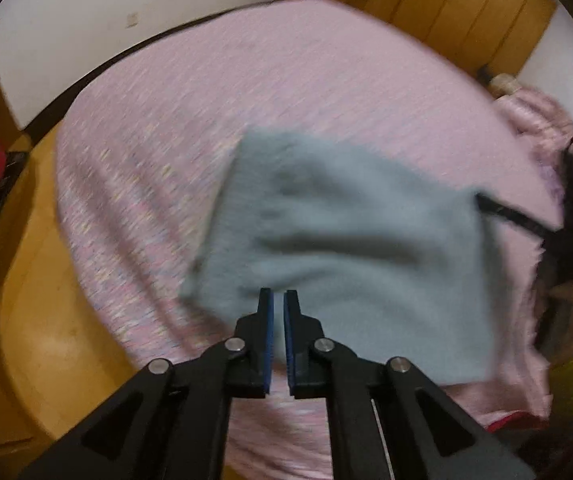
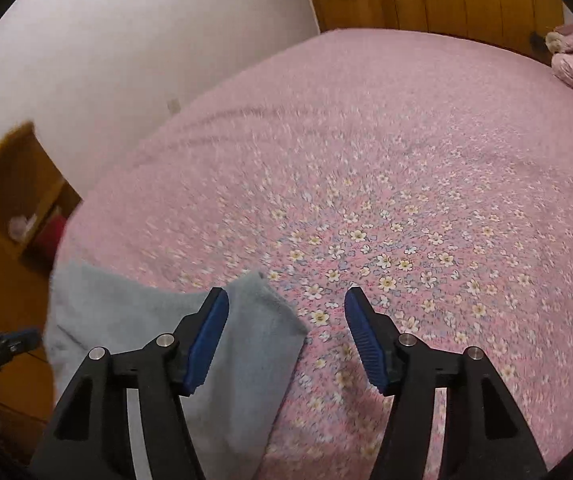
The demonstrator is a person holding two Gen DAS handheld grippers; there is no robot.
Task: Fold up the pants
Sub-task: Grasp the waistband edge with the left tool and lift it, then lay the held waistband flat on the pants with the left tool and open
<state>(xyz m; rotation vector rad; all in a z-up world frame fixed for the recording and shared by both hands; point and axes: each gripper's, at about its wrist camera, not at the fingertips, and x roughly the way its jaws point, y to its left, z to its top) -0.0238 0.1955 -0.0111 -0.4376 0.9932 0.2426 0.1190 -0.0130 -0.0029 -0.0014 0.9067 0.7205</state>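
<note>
- Left tongs (image 1: pixel 279 296) of mine were pressed nearly together, only a sliver of gap between the blue pads, with nothing pinched; they hung over the near edge of the pants (image 1: pixel 342 248).
- Right tongs (image 2: pixel 286 300) stood spread apart, empty, with the left finger (image 2: pixel 206 336) over a corner of the grey cloth and the right finger over bare bedspread.
- Those pants, a soft grey-blue fleece, lay folded into a rough square on the pink flowered bedspread (image 2: pixel 406 200), close to the bed's near edge.
- From my right camera they sat low and left (image 2: pixel 134 320), their far corner poking out between the fingers.
- Across the cloth my left camera caught a dark shape (image 1: pixel 526 220), probably my other tongs, though the blur kept me from being sure.
- Wooden flooring (image 1: pixel 26 280) ran beside the bed.
</note>
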